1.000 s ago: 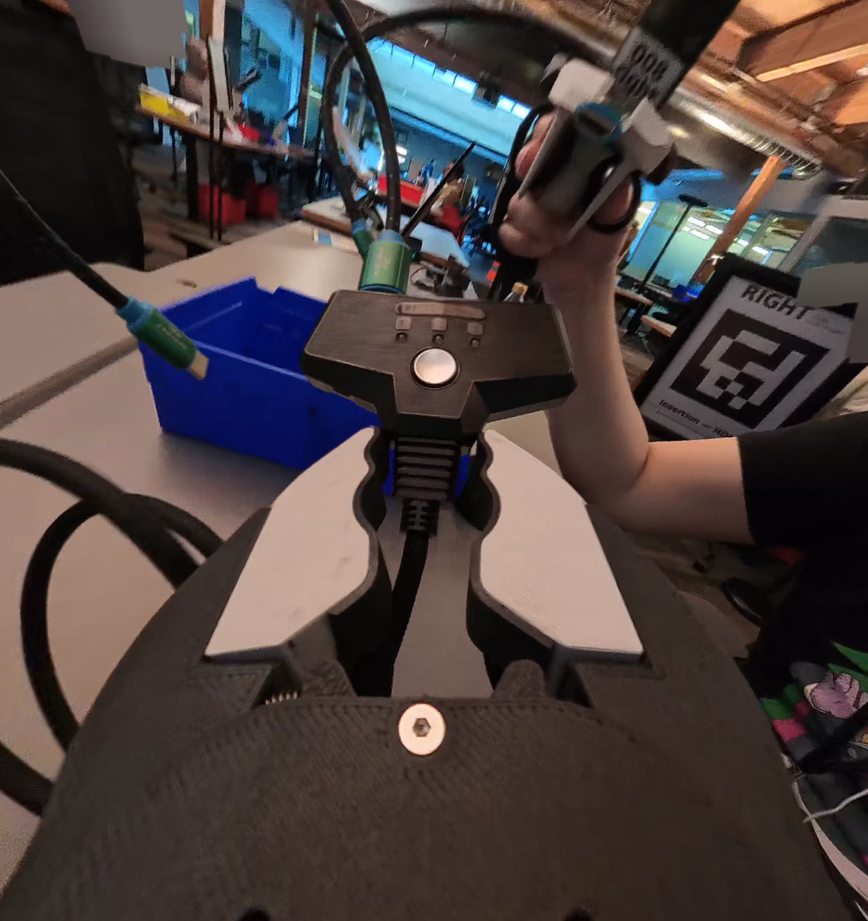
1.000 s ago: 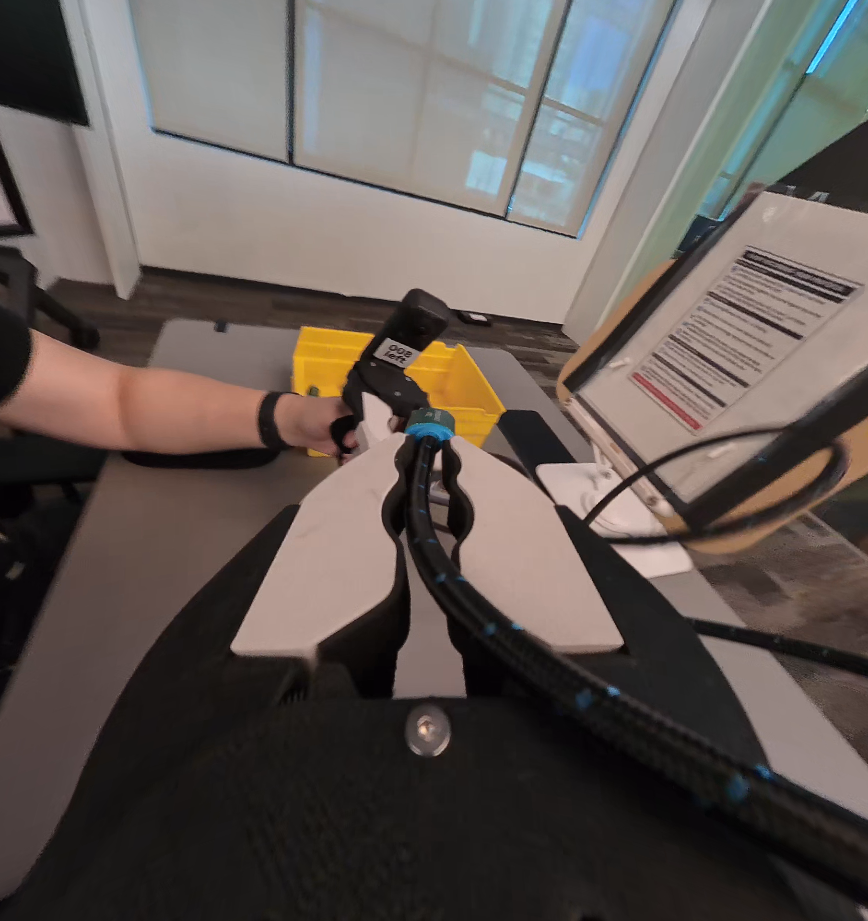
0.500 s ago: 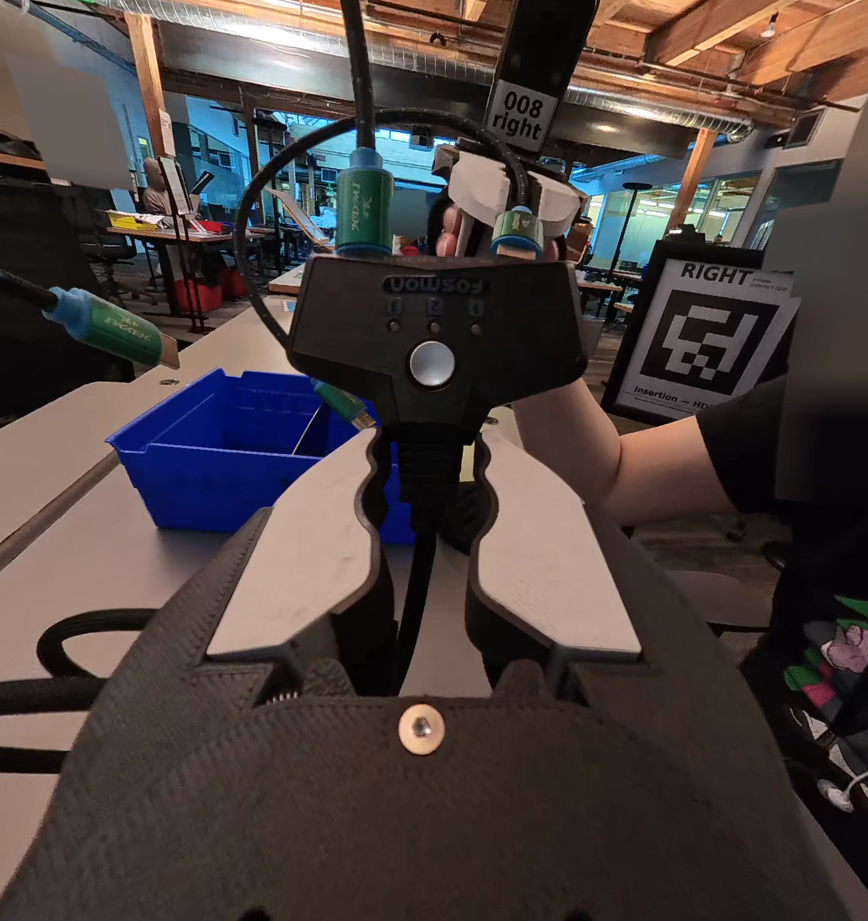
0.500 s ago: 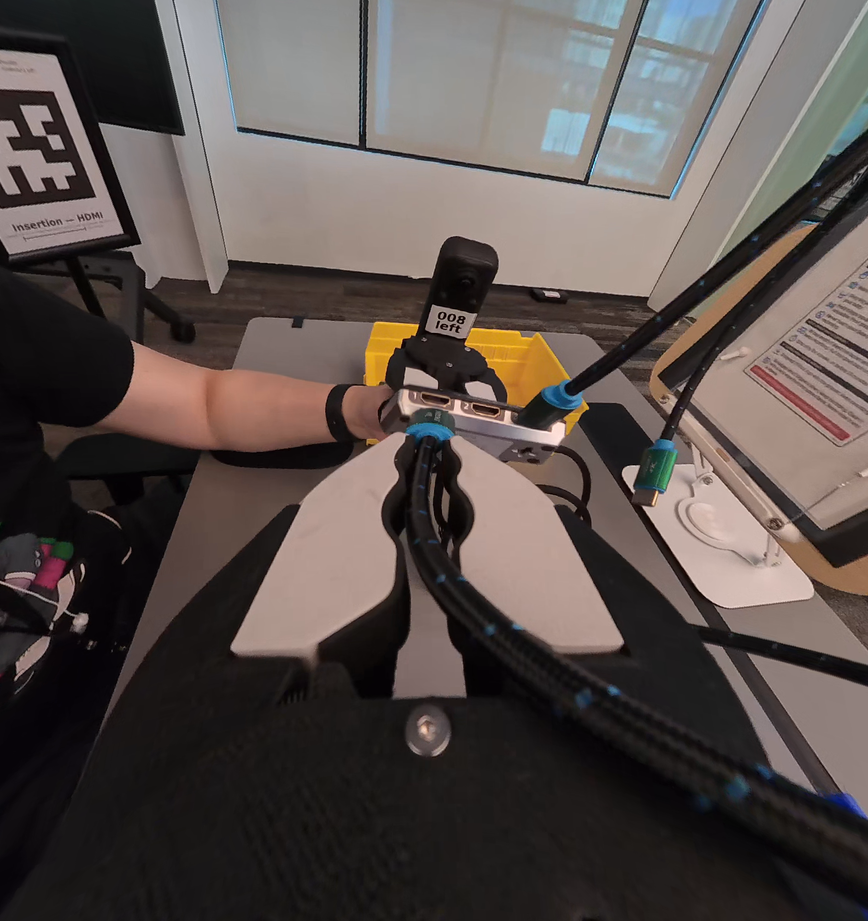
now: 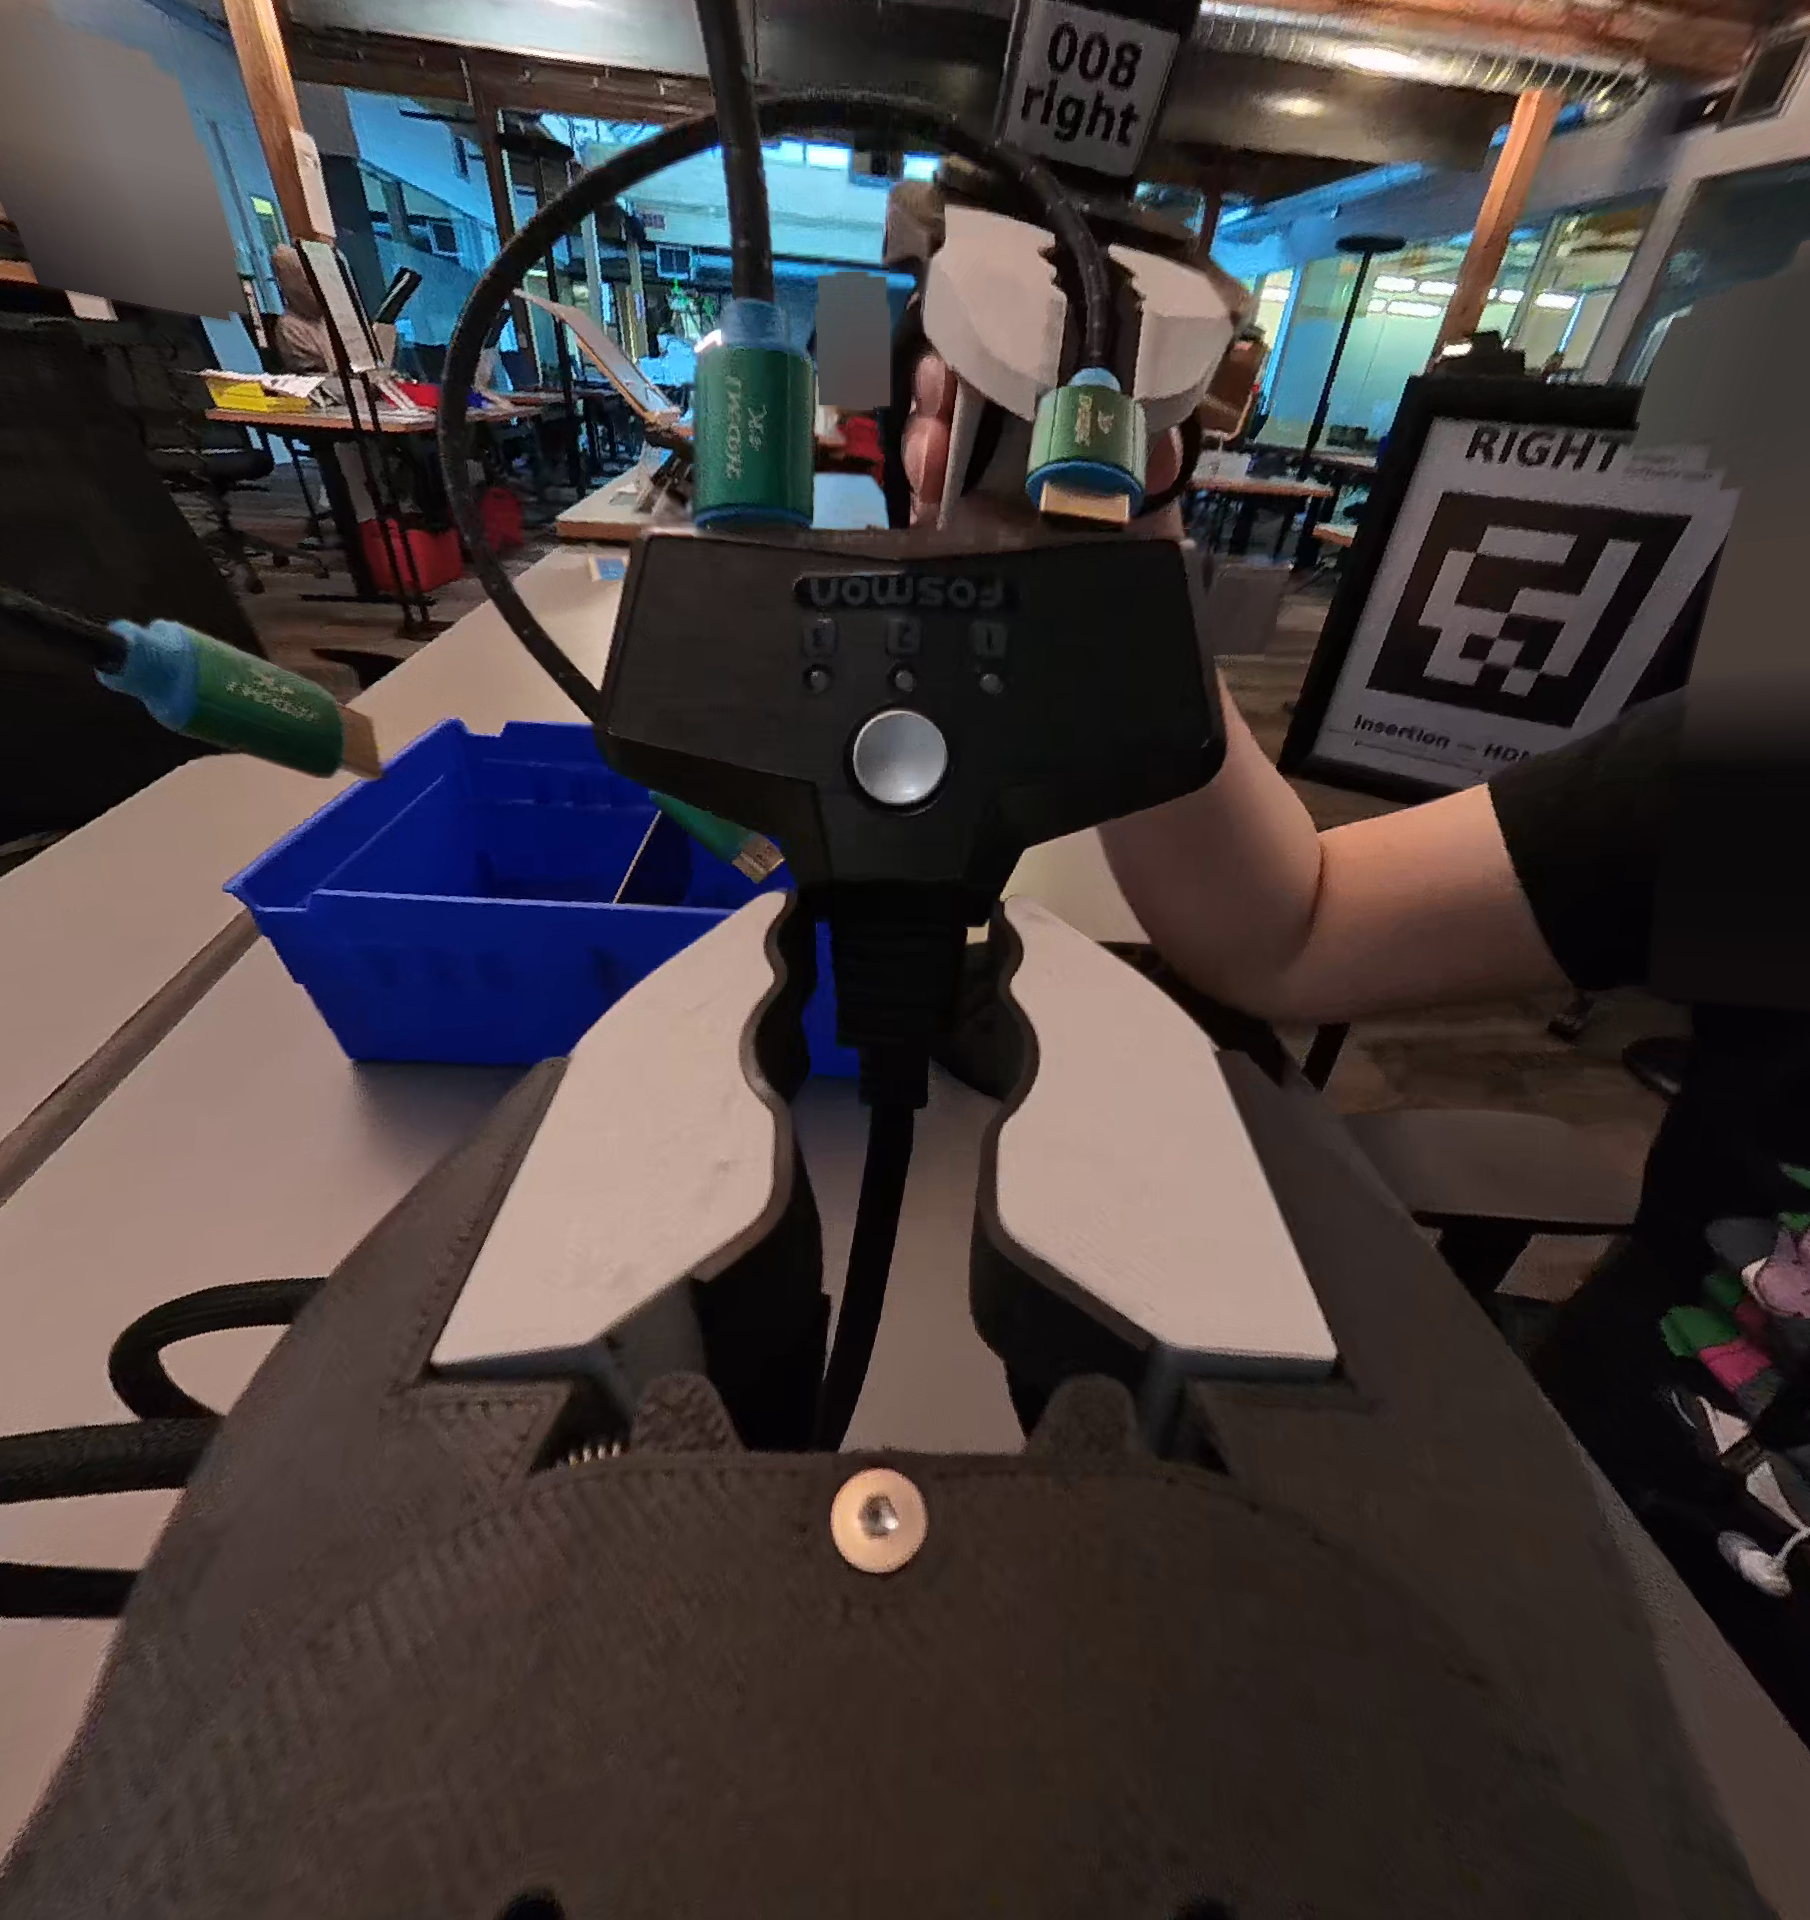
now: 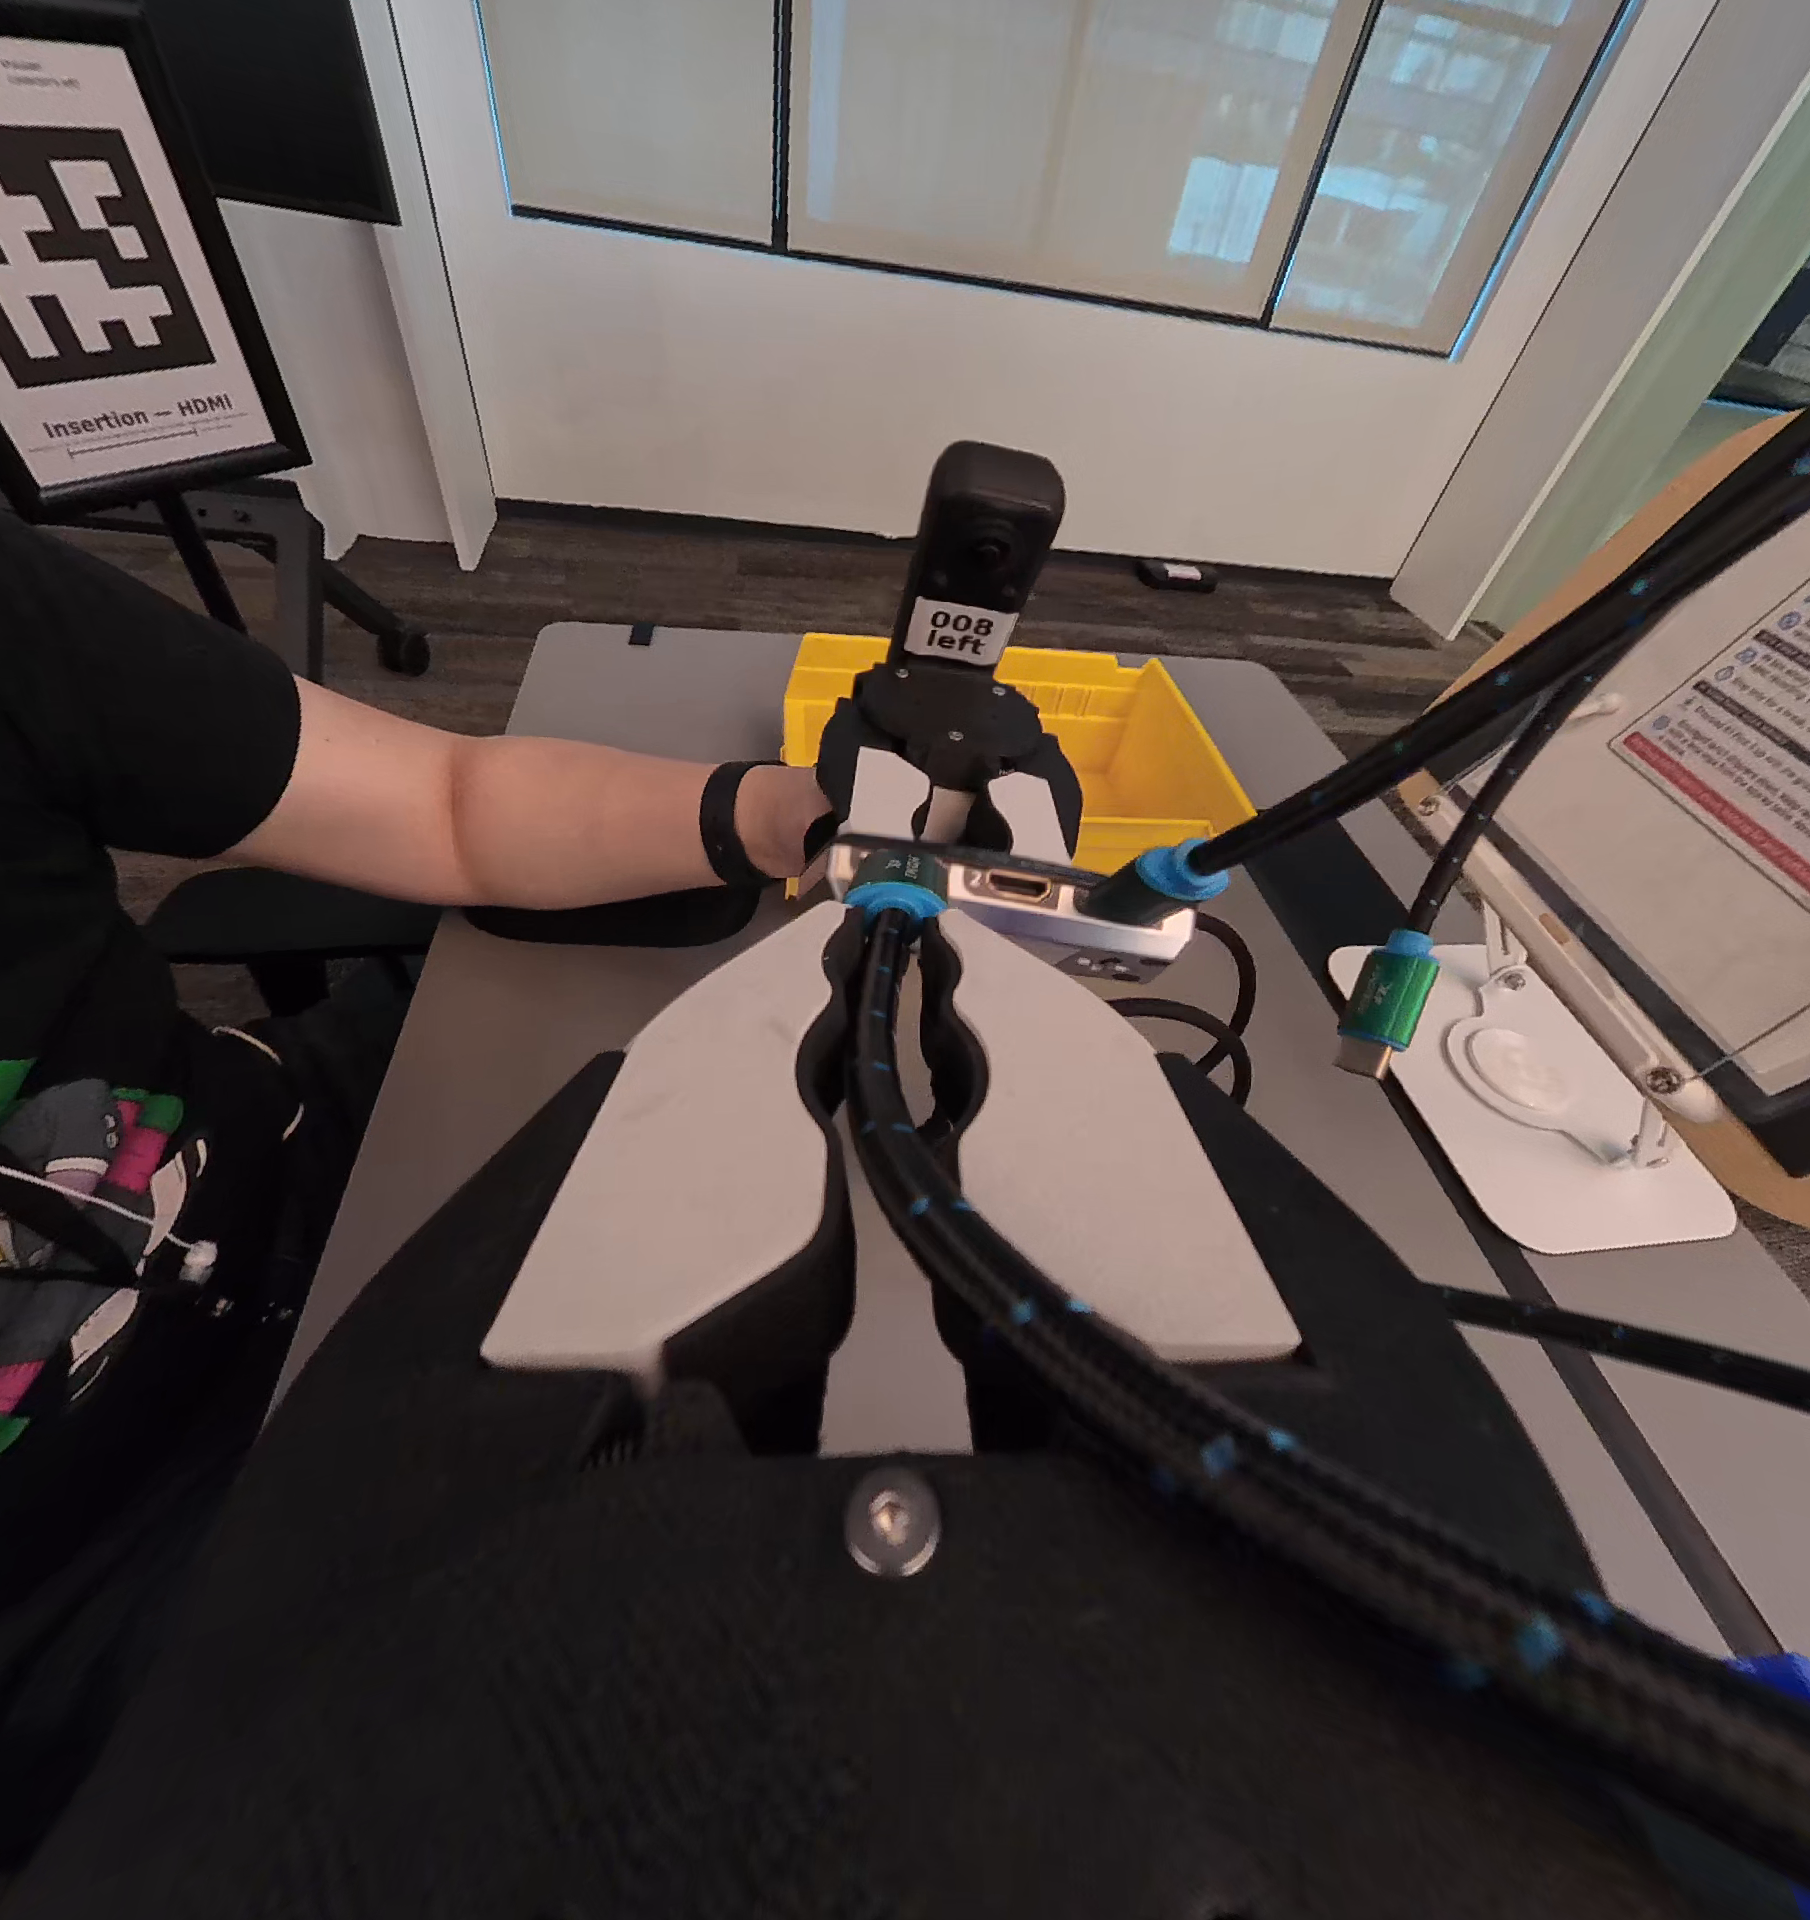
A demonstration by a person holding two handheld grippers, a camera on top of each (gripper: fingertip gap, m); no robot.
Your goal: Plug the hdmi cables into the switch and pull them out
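Observation:
My left gripper (image 5: 896,935) is shut on the cable neck of the black HDMI switch (image 5: 901,707) and holds it up above the table. One green plug (image 5: 753,426) sits in the switch's left port. My right gripper (image 6: 885,935) is shut on a braided cable just behind a second green plug (image 6: 885,883). In the left wrist view this plug (image 5: 1083,447) is at the right port with its gold tip still showing. In the right wrist view the middle port (image 6: 1020,886) is empty. A loose green plug (image 5: 236,696) hangs at the left.
A blue bin (image 5: 506,914) stands on the grey table (image 5: 153,1122) behind the switch. A yellow bin (image 6: 1140,748) stands beyond the left gripper (image 6: 948,805). A board on a white stand (image 6: 1566,1153) is at the right, with another loose plug (image 6: 1384,997) hanging before it. Black cable loops lie on the table. Some 10 centimetres of space lies between my two pairs of fingers.
Both grippers have swung to face each other. The right gripper has brought its plug from up high down to the switch's port. The switch has tilted upright.

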